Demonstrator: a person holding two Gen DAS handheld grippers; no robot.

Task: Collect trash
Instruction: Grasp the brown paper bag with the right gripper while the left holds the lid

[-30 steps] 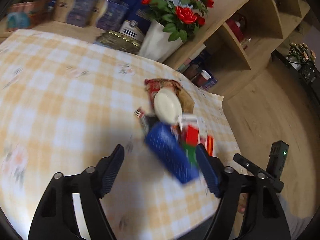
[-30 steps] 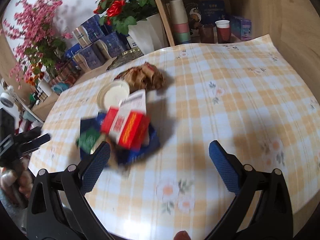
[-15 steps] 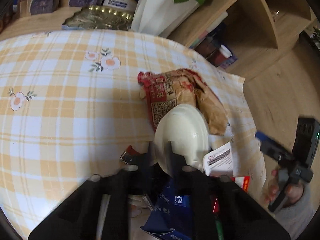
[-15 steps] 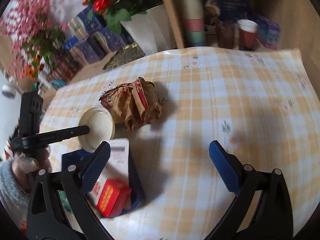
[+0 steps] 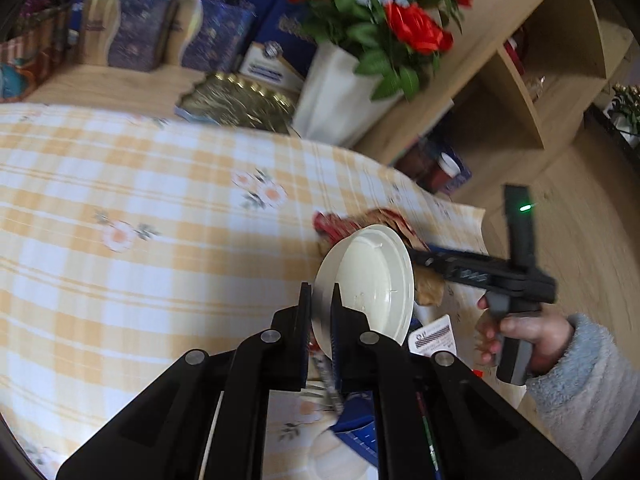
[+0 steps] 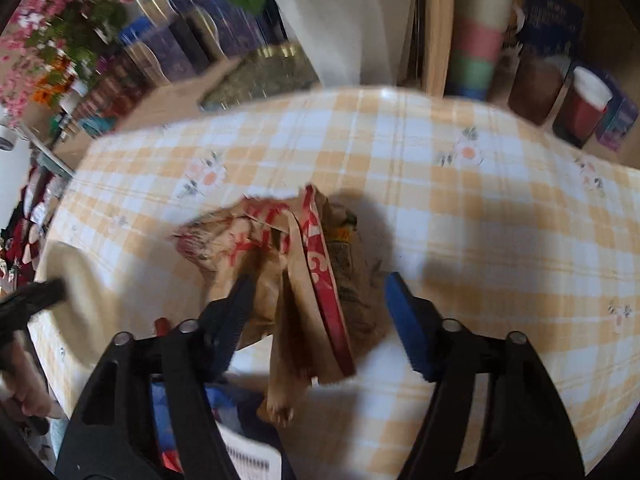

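Observation:
My left gripper (image 5: pixel 320 298) is shut on the rim of a white plastic bowl (image 5: pixel 372 280), which hangs tilted over the yellow checked tablecloth (image 5: pixel 120 208). A crumpled brown paper bag with red print (image 6: pixel 296 248) lies on the table. My right gripper (image 6: pixel 318 292) stands over it with a finger on either side, and its jaws are closing with the bag between them. In the left wrist view the right gripper (image 5: pixel 424 258) reaches in behind the bowl, held by a hand in a grey sleeve. A blue tray of wrappers and boxes (image 5: pixel 360 436) sits near the front edge.
A white vase of red roses (image 5: pixel 340 92), a gold tin (image 5: pixel 236 100) and blue gift boxes stand at the back of the table. A wooden shelf with stacked cups (image 6: pixel 480 40) and a red cup (image 6: pixel 584 104) borders the far side.
My left gripper shut on the bowl's rim and carried it off the trash pile. My right gripper moved over the paper bag and its jaws narrowed around it.

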